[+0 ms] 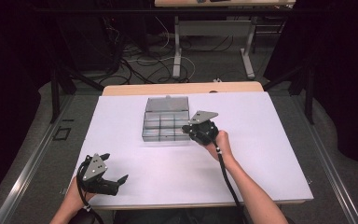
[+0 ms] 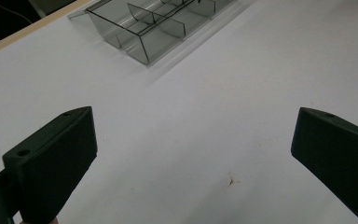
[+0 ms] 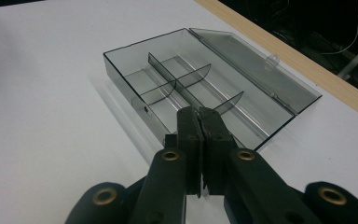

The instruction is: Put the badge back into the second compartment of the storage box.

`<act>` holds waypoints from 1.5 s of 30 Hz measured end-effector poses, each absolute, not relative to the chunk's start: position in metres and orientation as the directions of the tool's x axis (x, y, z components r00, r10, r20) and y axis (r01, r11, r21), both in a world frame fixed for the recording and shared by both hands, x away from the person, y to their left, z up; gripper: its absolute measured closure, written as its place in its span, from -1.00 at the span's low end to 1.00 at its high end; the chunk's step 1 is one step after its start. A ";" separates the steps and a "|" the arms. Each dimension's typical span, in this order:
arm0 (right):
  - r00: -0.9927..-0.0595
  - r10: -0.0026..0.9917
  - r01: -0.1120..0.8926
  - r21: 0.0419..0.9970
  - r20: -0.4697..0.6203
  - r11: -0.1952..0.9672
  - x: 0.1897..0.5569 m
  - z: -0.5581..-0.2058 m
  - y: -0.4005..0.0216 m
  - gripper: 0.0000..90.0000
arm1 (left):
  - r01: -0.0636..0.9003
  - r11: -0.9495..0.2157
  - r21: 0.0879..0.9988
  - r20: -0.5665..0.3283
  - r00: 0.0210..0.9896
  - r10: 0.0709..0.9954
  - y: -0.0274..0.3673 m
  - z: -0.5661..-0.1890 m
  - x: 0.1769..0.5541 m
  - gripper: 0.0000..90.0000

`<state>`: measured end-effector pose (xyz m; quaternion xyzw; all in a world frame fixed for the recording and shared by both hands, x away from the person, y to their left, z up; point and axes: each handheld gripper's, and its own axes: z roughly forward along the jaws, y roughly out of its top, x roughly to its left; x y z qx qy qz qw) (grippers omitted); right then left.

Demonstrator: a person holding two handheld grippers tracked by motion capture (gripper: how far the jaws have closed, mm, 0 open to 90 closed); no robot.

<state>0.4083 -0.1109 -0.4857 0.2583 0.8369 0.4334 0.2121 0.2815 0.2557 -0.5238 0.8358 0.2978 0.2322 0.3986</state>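
My black claws (image 1: 115,178) work over a white counter (image 1: 261,140) edged in pale wood, beside a smoky grey, see-through divided box (image 1: 166,125).

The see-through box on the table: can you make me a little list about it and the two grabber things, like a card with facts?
box: clear grey plastic box with dividers inside, nothing visible in its compartments
lid: open, lying flat behind the box
table: white top with a wooden edge at the far side
left gripper: near the front left corner, fingers wide apart, holding nothing
right gripper: at the box's right side, fingers pressed together at the box wall; whether they pinch it cannot be told
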 end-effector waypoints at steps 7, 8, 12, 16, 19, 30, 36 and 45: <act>-0.772 0.619 0.237 0.841 -0.141 0.486 0.410 -0.482 -0.109 0.96 | 0.312 -0.503 0.806 0.152 0.712 0.685 0.255 -0.524 0.282 -0.99; -0.774 0.619 0.243 0.837 -0.138 0.491 0.410 -0.482 -0.110 0.96 | 0.311 -0.503 0.807 0.153 0.712 0.685 0.255 -0.524 0.282 -0.99; -0.772 0.619 0.232 0.843 -0.143 0.485 0.411 -0.480 -0.109 0.96 | 0.312 -0.505 0.805 0.155 0.711 0.686 0.255 -0.524 0.282 -0.99; -0.768 0.625 0.231 0.848 -0.142 0.477 0.412 -0.477 -0.108 0.96 | 0.310 -0.504 0.806 0.159 0.708 0.688 0.255 -0.523 0.282 -0.99; -0.768 0.624 0.230 0.847 -0.146 0.480 0.415 -0.476 -0.106 0.96 | 0.312 -0.501 0.807 0.154 0.708 0.689 0.255 -0.523 0.281 -0.99; -0.769 0.623 0.238 0.841 -0.142 0.486 0.430 -0.476 -0.092 0.96 | 0.313 -0.502 0.806 0.154 0.708 0.689 0.256 -0.523 0.281 -0.99; -0.767 0.626 0.243 0.838 -0.142 0.488 0.437 -0.475 -0.085 0.96 | 0.312 -0.503 0.806 0.154 0.710 0.687 0.255 -0.523 0.281 -0.99; -0.761 0.637 0.266 0.835 -0.125 0.482 0.450 -0.477 -0.077 0.96 | 0.312 -0.500 0.808 0.154 0.707 0.691 0.256 -0.524 0.281 -0.99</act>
